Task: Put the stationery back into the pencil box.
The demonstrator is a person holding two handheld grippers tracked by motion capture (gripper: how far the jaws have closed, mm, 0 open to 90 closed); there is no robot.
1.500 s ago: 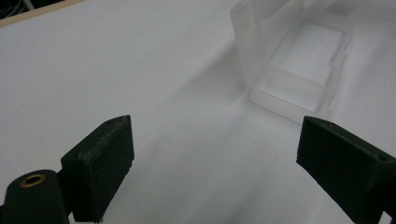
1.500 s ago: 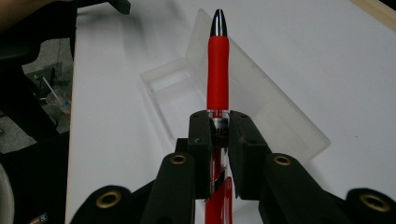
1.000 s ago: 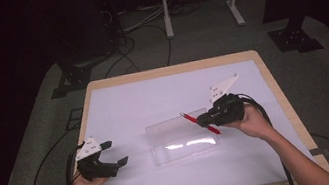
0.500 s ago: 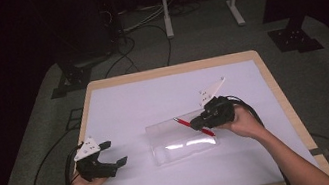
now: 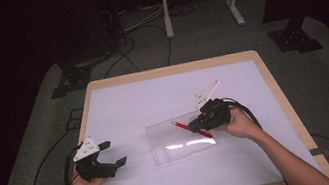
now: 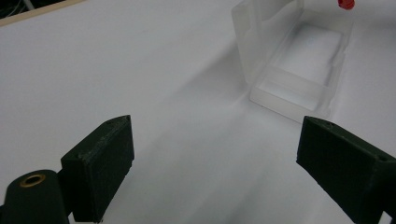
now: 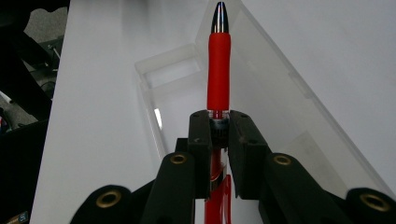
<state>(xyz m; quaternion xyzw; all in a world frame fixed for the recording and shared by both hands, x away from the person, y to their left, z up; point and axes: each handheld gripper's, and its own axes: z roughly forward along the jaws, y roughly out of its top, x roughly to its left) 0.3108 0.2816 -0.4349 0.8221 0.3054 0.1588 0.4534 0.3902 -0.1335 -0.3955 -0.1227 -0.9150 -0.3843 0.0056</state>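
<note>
Over the clear box (image 5: pixel 182 137) near the middle of the worktop (image 5: pixel 119 105), my right claw (image 5: pixel 202 125) now hangs lower and closer to the box than it did a second ago; back then it sat off the box's right end, with the pen (image 5: pixel 191 129) pointing across the corner. I have brought it in toward the box, and the pen's tip now reaches over the box's open inside. My left claw (image 5: pixel 112 154) has not shifted: it sits where it was, well to the left of the box, near the worktop's front left corner.

From the right gripper view, my right claw (image 7: pixel 218 128) is clenched on the red pen (image 7: pixel 219 70), gripping it at the clear section just behind the red grip, with the dark metal tip pointing away from me over the box (image 7: pixel 187 93). The box's lid stands open beside the pen.

From the left gripper view, my left claw (image 6: pixel 215 154) is released, jaws wide apart with nothing between them, aimed at the near end of the box (image 6: pixel 294 60). A bit of red (image 6: pixel 345 3) shows above the box's far end.

Count: I see one pen, one clear box, two claws and one worktop.
</note>
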